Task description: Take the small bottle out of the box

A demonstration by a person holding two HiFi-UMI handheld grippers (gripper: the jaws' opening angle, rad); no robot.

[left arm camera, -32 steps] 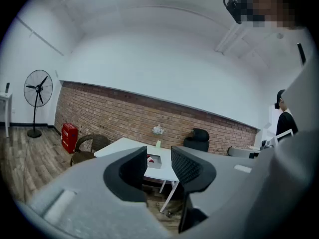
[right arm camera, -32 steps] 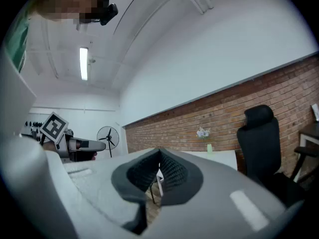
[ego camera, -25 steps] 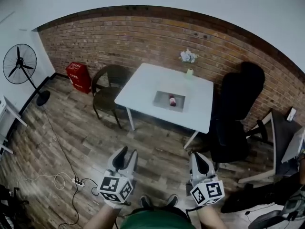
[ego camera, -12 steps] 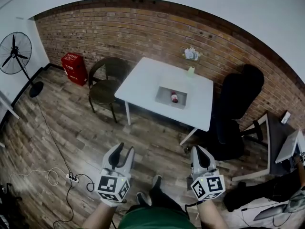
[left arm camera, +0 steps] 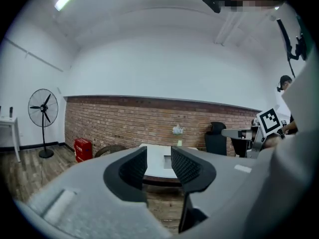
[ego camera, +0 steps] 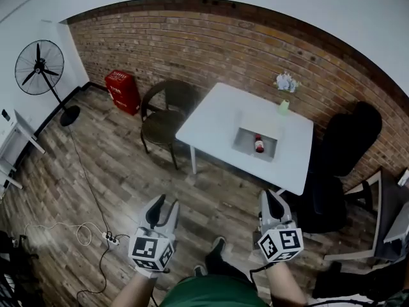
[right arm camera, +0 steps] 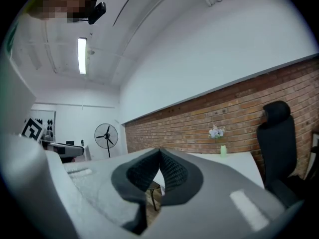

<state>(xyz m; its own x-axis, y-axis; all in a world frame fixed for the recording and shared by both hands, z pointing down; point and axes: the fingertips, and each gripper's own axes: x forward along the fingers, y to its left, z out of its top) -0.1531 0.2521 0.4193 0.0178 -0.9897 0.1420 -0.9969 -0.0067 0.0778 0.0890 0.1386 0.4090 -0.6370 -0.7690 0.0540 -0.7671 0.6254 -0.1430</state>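
A white rectangular surface [ego camera: 217, 117], smooth-topped on thin white legs, stands out from the red brick wall [ego camera: 192, 50]. Its near edge and near-left corner face a wide stretch of wood-plank floor [ego camera: 128, 171]. Near the middle of the surface sits a shallow grey box [ego camera: 245, 147] with low walls. The small bottle [ego camera: 259, 144], red-bodied, is inside it; whether it stands or lies cannot be told. At the surface's far edge, by the wall, are a pale green cup [ego camera: 284, 107] and a bunch of pale flowers [ego camera: 285, 82].

A brown woven armchair [ego camera: 167, 110] crowds the surface's left side, and a black high-backed office chair [ego camera: 345, 152] stands just beside its right side. Farther left of the surface, a red crate [ego camera: 124, 91] stands by the wall and a black pedestal fan [ego camera: 39, 68] beyond it. A white power strip [ego camera: 110, 238] with a looping cable lies on the floor, well short of the surface and to its left.

Both tools hang over the floor, well short of the surface's near edge. The left hand-held gripper [ego camera: 167, 203] has its dark ribbed pads [left arm camera: 185, 164] apart with nothing between them. The right hand-held gripper [ego camera: 270, 198] has its pads pressed together, holding nothing.
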